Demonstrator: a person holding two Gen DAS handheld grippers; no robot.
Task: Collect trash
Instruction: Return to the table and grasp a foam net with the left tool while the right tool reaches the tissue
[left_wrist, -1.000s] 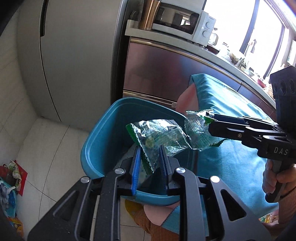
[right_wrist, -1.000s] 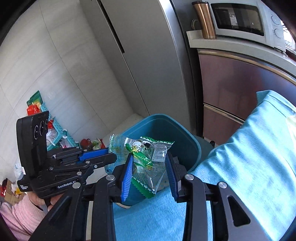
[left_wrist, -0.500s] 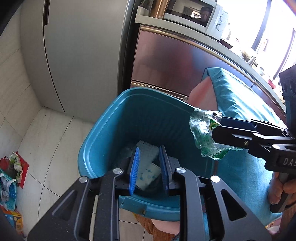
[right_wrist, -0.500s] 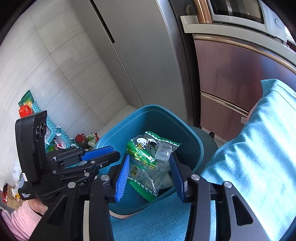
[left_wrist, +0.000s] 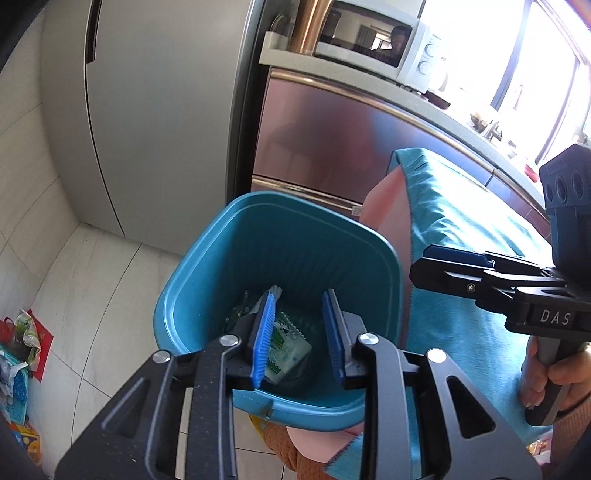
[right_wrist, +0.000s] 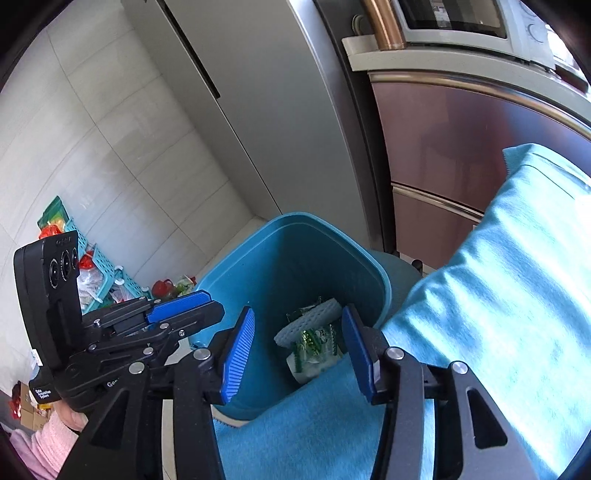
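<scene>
Both green wrappers (right_wrist: 314, 343) have dropped into the blue bin (left_wrist: 373, 254); left gripper (left_wrist: 299, 328) and right gripper (right_wrist: 299, 350) jaws are opening, empty, and pulling back could clip the rim and tip it.

Daylight floods in from the blown-out window (left_wrist: 546, 55) at two o'clock; fisheye bending and dark vignetting mark the edges, focus sharp.

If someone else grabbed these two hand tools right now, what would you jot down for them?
Left gripper: jaws opening, nothing between them, above the blue bin.
Right gripper: jaws opening, also empty, over the same bin.
Green snack wrappers lie at the bin's bottom beside a white pad.
Done: those wrappers are binned.
Left: any other trash is yours to find; the teal cloth looks bare.
</scene>
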